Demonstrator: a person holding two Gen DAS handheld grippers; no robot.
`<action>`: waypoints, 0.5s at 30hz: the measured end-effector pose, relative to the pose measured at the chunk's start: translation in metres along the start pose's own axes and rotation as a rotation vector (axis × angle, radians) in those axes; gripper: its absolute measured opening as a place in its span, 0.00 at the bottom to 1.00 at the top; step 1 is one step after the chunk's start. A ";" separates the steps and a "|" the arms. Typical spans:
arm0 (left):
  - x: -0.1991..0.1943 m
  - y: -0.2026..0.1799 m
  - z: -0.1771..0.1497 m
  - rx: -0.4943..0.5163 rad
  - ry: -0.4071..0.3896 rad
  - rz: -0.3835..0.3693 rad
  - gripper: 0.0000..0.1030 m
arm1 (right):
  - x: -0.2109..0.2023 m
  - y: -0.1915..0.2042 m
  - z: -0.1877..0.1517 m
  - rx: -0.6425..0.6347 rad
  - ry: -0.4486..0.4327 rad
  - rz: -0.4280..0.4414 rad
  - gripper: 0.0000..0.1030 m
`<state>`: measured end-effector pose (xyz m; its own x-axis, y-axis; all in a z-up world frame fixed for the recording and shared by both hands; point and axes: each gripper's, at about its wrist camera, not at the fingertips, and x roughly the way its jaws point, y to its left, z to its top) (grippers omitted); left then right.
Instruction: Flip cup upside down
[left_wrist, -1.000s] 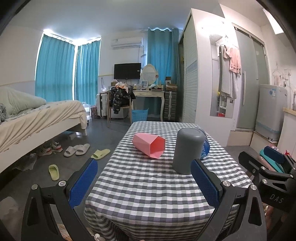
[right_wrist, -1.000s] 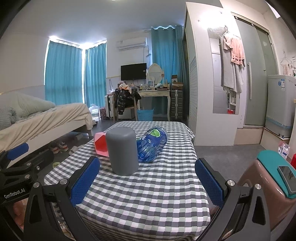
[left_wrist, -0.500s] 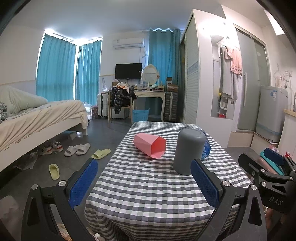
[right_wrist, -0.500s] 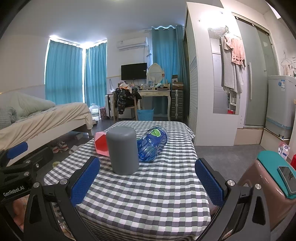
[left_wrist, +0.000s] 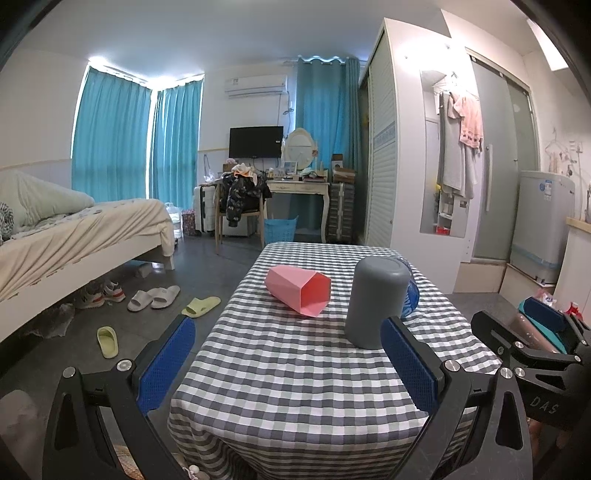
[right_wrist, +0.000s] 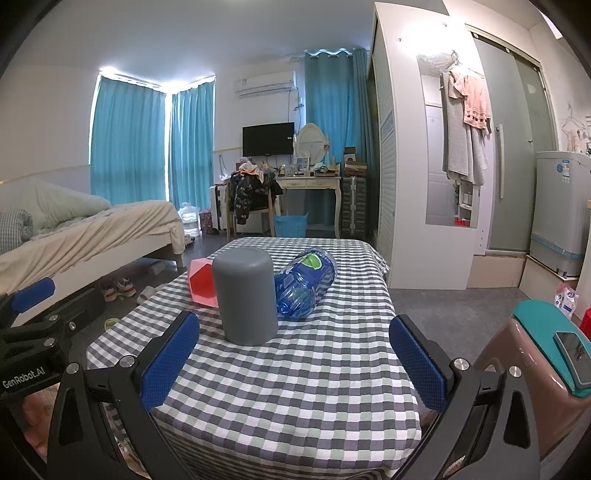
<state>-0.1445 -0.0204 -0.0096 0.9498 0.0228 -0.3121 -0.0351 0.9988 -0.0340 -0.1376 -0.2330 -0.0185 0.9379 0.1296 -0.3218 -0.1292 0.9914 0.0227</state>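
Observation:
A grey cup (left_wrist: 375, 302) stands upside down, closed base up, on the checked tablecloth (left_wrist: 295, 376); it also shows in the right wrist view (right_wrist: 245, 297). A pink cup (left_wrist: 300, 290) lies on its side to its left, mouth toward me; it shows in the right wrist view (right_wrist: 201, 282) partly behind the grey cup. My left gripper (left_wrist: 288, 365) is open and empty, near the table's front edge. My right gripper (right_wrist: 293, 363) is open and empty, in front of the grey cup and apart from it.
A blue plastic bottle (right_wrist: 304, 282) lies on its side right of the grey cup. A brown stool with a teal top and a phone (right_wrist: 554, 354) stands at the table's right. A bed (left_wrist: 74, 236) and slippers (left_wrist: 155, 297) are on the left.
Both views have shifted very slightly; the cups and bottle have not moved. Both grippers stay open.

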 end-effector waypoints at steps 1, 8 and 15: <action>0.000 0.000 0.000 0.000 0.000 0.001 1.00 | 0.000 0.000 0.000 -0.001 0.001 0.001 1.00; 0.000 0.000 0.000 0.002 0.000 0.003 1.00 | 0.000 0.001 -0.002 -0.003 0.006 0.002 1.00; -0.001 -0.003 0.004 0.017 -0.003 0.000 1.00 | 0.001 0.001 -0.001 -0.005 0.008 0.002 1.00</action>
<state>-0.1444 -0.0236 -0.0052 0.9506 0.0229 -0.3097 -0.0298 0.9994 -0.0178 -0.1375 -0.2316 -0.0199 0.9349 0.1313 -0.3297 -0.1326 0.9910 0.0184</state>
